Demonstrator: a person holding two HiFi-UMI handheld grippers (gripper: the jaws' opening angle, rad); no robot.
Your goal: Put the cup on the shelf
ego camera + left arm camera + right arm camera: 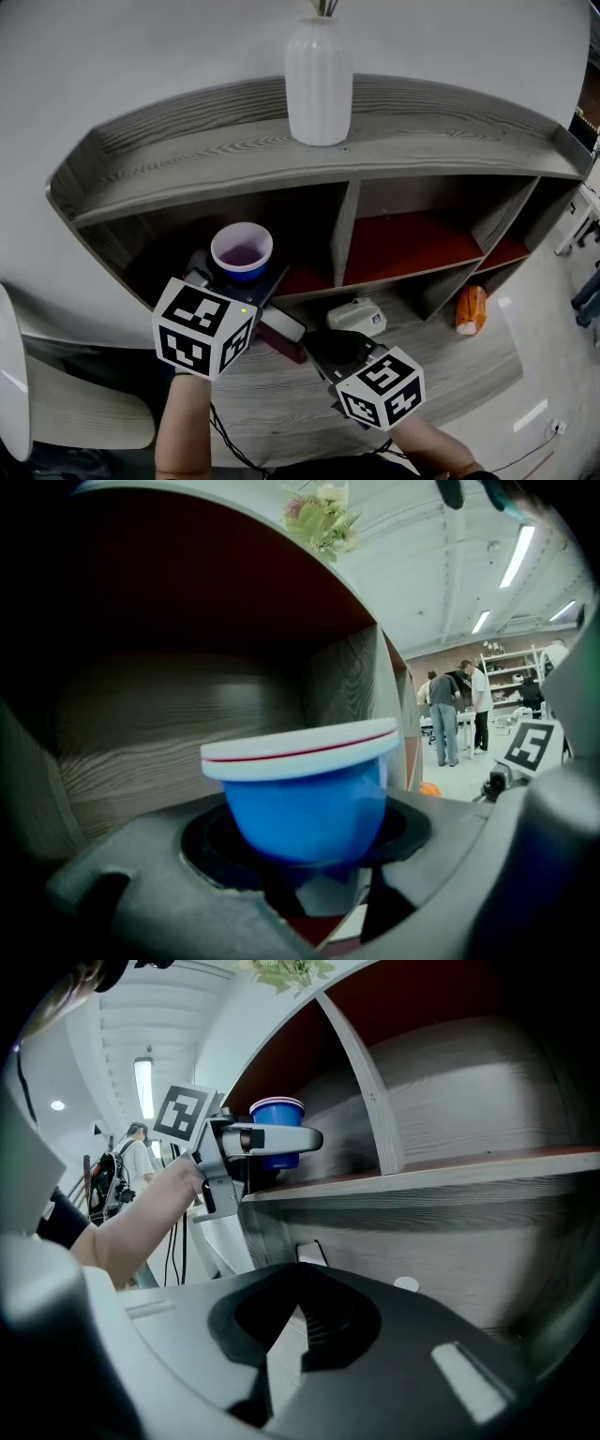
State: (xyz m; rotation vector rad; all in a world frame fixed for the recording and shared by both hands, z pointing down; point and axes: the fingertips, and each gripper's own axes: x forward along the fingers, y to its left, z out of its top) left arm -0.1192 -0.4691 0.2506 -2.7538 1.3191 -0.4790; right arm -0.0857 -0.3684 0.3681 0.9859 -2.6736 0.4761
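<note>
Head view: the bare left forearm [183, 427] reaches up and forward from the bottom edge and carries the left tongs [242, 274] to the mouth of the left-hand compartment of the shelf [281, 150]. Those tongs are clenched on the cup [242, 249], its blue body seated in the round cut-out between the jaws, white rim up, mouth open to the camera. The right forearm [433, 442] comes in lower, and the right tongs [339, 349] hang over the bottom board near its front edge. Their jaws are closed together on nothing; the right gripper view shows only a sliver of light through them. From that same view the cup stands upright above the left end of the middle board, but the jaws cover its base, so I cannot tell whether it touches the wood. The back of the compartment is lost in deep shadow. The count: one cup, one white vase [319, 80] on the top board with its stems cut off by the frame, two tongs, one marker cube on each. On the bottom board lie one small white device [356, 317] and one orange item [471, 309], too small to identify.
</note>
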